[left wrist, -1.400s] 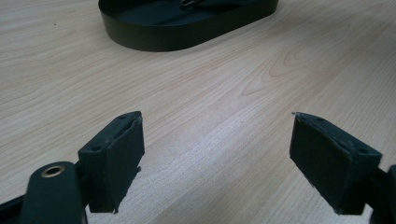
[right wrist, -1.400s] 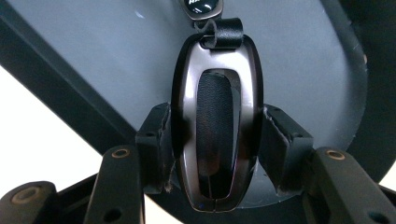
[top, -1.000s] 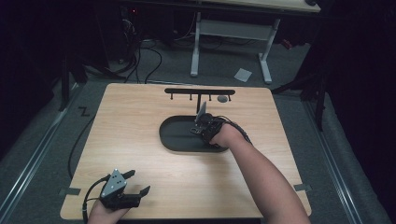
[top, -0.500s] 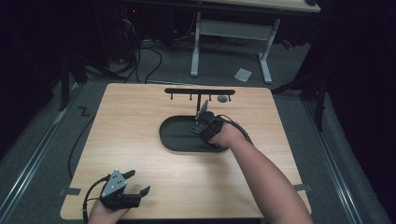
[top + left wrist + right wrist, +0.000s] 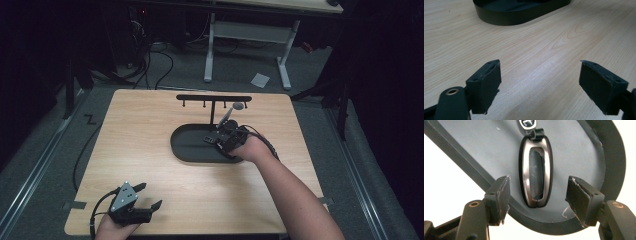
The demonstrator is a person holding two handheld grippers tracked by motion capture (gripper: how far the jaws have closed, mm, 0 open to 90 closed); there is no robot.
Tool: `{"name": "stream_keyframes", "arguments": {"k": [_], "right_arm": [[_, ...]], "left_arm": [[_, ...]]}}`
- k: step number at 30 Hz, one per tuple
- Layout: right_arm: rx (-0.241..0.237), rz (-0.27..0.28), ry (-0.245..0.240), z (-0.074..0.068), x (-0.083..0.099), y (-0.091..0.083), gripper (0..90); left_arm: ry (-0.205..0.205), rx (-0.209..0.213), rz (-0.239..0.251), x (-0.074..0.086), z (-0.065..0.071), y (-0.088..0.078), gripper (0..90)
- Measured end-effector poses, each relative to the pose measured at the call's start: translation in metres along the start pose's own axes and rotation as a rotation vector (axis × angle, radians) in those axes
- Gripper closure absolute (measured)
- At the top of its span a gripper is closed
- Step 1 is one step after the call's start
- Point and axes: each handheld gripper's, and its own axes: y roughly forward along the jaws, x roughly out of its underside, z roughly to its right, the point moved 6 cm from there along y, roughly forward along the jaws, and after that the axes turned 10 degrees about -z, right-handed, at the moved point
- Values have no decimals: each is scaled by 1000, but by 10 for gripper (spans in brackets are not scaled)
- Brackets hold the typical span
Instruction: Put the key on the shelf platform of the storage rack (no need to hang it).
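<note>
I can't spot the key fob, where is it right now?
The key fob lies in the black oval tray, between the open right gripper fingers; in the high view that's right of table centre.

Key fob (image 5: 537, 171) in my right gripper view: long oval, silver/bronze metal rim w/ a dark inset window down the middle, seam line near its lower end. It lies flat on the floor of the dark oval tray (image 5: 474, 150), lengthwise, close to the tray's rounded end. At its far end a small black loop links it to a tag (image 5: 527, 123) w/ a light emblem, partly cut off by the frame edge. From the high view I see the tray (image 5: 187, 145) mid-table.
</note>
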Motion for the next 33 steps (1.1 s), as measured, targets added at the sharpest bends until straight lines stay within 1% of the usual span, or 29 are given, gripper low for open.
{"name": "stream_keyframes", "arguments": {"k": [2, 3, 5, 6, 7, 8, 9, 10, 11, 12, 13, 15, 17, 19, 20, 22, 24, 25, 26, 27, 28, 29, 31, 33], "right_arm": [[-3, 23, 1, 1, 5, 0, 370], [-2, 34, -7, 1, 7, 0, 375], [-12, 54, 5, -2, 14, 0, 401], [-12, 54, 5, -2, 14, 0, 401], [11, 97, -6, -3, 18, -2, 427], [11, 97, -6, -3, 18, -2, 427], [2, 109, 13, -5, 19, -4, 431], [-10, 130, 20, -6, 21, -5, 435], [5, 156, 16, -9, 24, -7, 436], [5, 156, 16, -9, 24, -7, 436], [13, 170, 8, -11, 25, -8, 440], [-1, 222, 21, -16, 29, -10, 450], [-11, 248, 31, -21, 33, -10, 450], [3, 265, 21, -24, 36, -8, 450], [8, 282, 18, -26, 39, -8, 451], [-10, 304, 28, -29, 43, -6, 450], [-51, 321, 55, -33, 48, -3, 450], [-55, 340, 59, -33, 51, -1, 450], [-44, 371, 66, -35, 58, 2, 443], [-44, 371, 66, -35, 58, 2, 443], [-37, 385, 69, -36, 62, 3, 441], [-29, 414, 71, -37, 67, 5, 434], [-26, 464, 89, -40, 76, 7, 422], [-31, 494, 103, -41, 83, 10, 419]], "left_arm": [[-1, -1, 0, 0, 0, 1, 185], [-1, -1, -1, 0, 0, 1, 186], [-2, -1, -1, 0, 0, 1, 186], [-1, -2, -1, 0, 0, 1, 186], [0, -2, -2, 0, 0, 1, 186], [0, -2, -2, 0, 0, 1, 185], [1, -2, -4, 0, 0, 1, 185], [1, -3, -3, 0, 0, 1, 186], [1, -3, -4, 0, 0, 1, 186], [2, -4, -5, 0, 1, 2, 186], [4, -3, -7, 1, 1, 2, 186], [4, -2, -8, 1, 1, 2, 186], [5, -1, -10, 1, 1, 2, 186], [6, -1, -11, 1, 1, 2, 186], [6, -1, -11, 1, 1, 2, 186], [7, -1, -11, 1, 2, 2, 186], [7, -3, -11, 1, 2, 3, 185], [8, -4, -11, 1, 2, 3, 185], [8, -4, -10, 1, 2, 3, 185], [7, -4, -9, 0, 2, 3, 185], [7, -4, -9, 0, 1, 3, 185], [8, -4, -11, 0, 1, 3, 185], [11, -6, -12, 0, 1, 4, 185], [12, -7, -12, 0, 2, 4, 185]]}}
